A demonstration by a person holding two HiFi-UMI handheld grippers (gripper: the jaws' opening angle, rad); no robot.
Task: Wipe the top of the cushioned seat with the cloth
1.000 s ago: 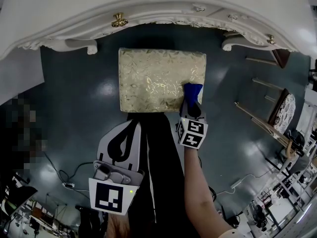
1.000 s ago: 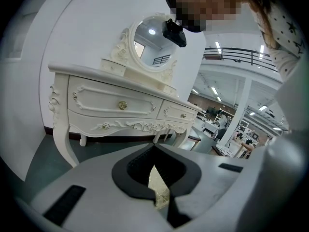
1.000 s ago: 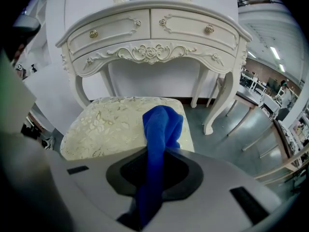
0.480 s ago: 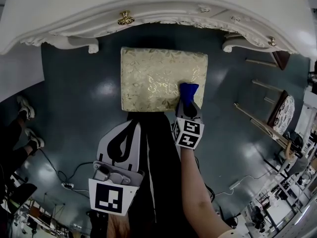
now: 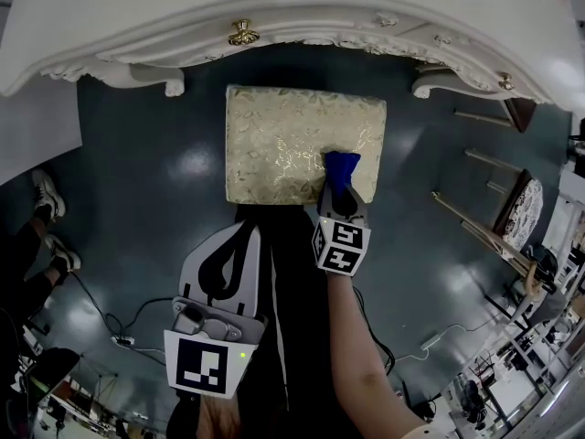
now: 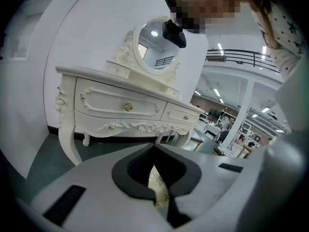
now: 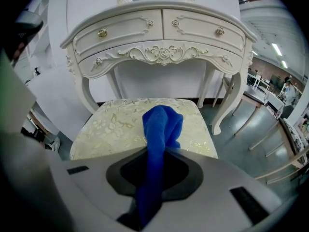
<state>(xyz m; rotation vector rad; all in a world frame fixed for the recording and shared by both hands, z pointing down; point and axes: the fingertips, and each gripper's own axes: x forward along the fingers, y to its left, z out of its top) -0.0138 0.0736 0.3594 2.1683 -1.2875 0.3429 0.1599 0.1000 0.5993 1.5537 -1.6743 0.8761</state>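
The right gripper (image 5: 335,193) has its jaws clamped on a blue cloth (image 7: 161,127). The cloth runs up out of the slot between the two fingers and bunches forward past their tips. Its free end rests on the cream-and-gold floral top of the cushioned seat (image 5: 279,135), on the near right part close to the front edge. The seat stands on the dark floor just in front of a white carved dressing table (image 7: 164,52), whose two drawers are closed, so their contents cannot be seen. The left gripper (image 6: 157,193) hangs lower, near the person's body and well apart from the seat, its jaws together with nothing between them. Only a sliver of the seat fabric shows through the slit.
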